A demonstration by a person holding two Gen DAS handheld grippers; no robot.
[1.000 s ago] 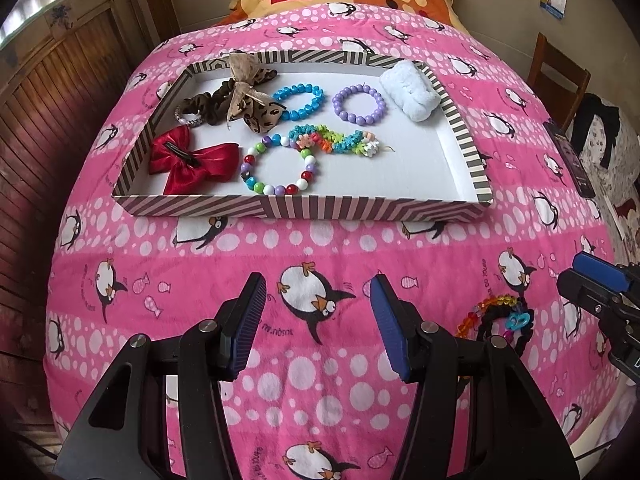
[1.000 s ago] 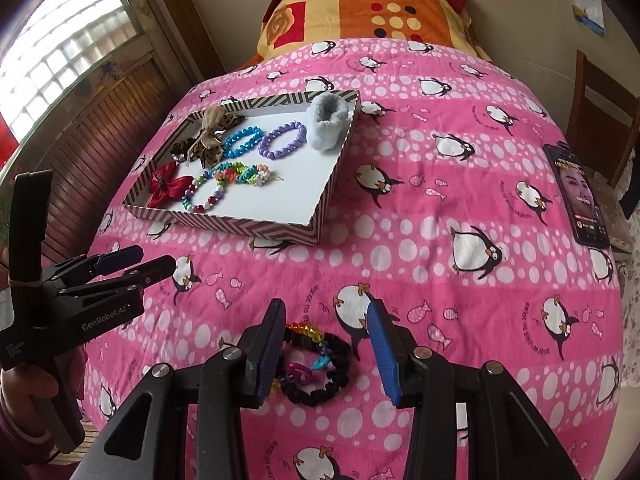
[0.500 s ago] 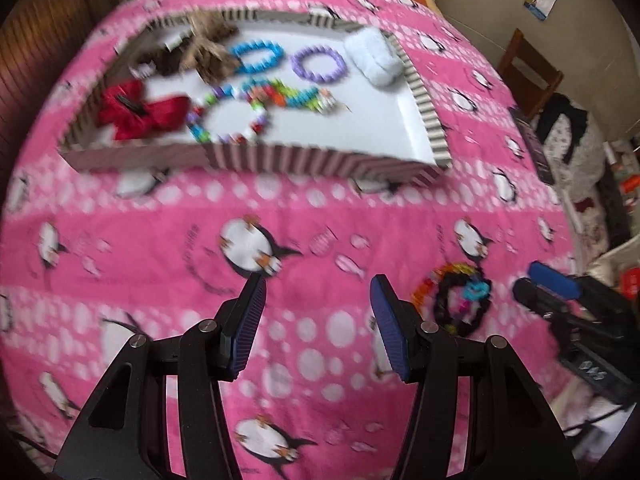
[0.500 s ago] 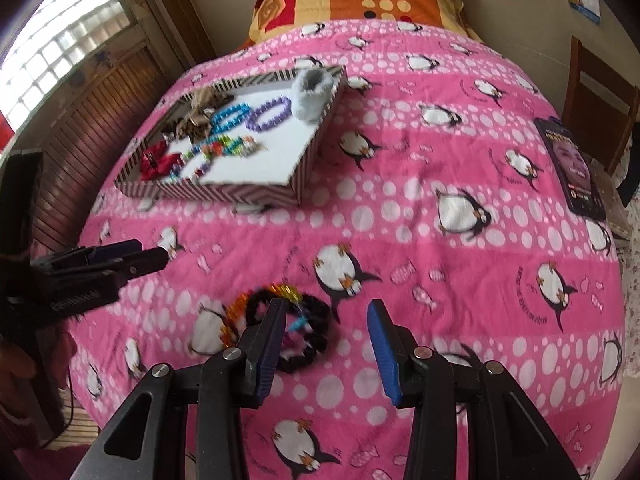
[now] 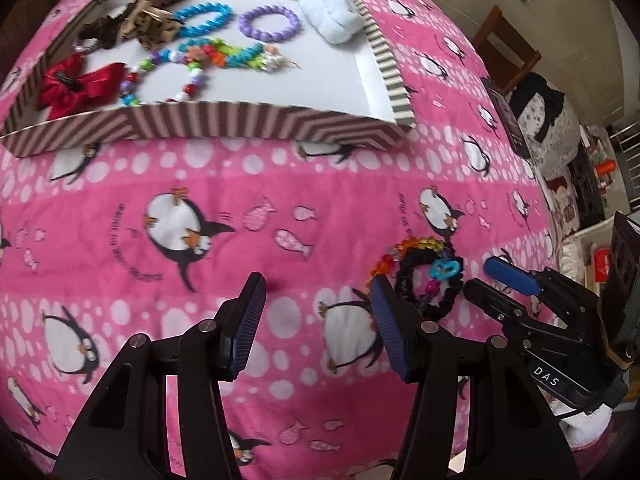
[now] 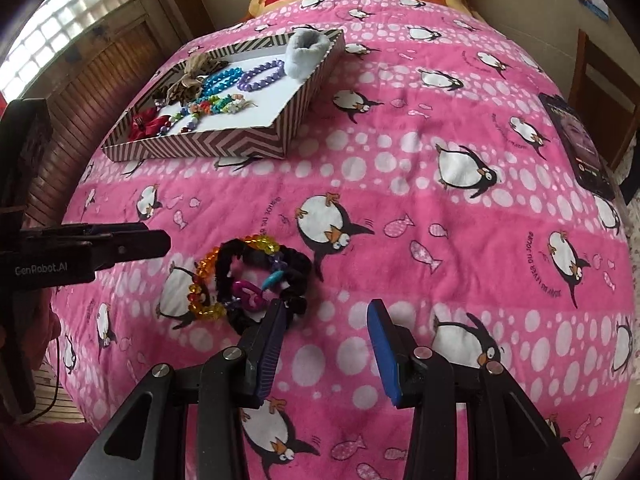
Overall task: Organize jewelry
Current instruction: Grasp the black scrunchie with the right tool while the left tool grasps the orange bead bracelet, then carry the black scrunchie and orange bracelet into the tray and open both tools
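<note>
A small pile of jewelry lies on the pink penguin blanket: a black scrunchie tangled with an orange bead bracelet and pink and blue charms. My left gripper is open over bare blanket, with the pile just past its right finger. My right gripper is open too, nothing between its pads; the pile touches the outside of its left finger. Each gripper shows in the other's view, the right gripper beside the pile and the left gripper to its left.
A striped shallow box at the back holds a red bow, several bead bracelets, a leopard scrunchie and a white fluffy piece. A phone lies near the blanket's right edge. A wooden chair stands beyond.
Both grippers have tipped downward and sunk closer to the blanket. The pile now looks larger and nearer; in the right wrist view it has slid from between the fingers to their left.
</note>
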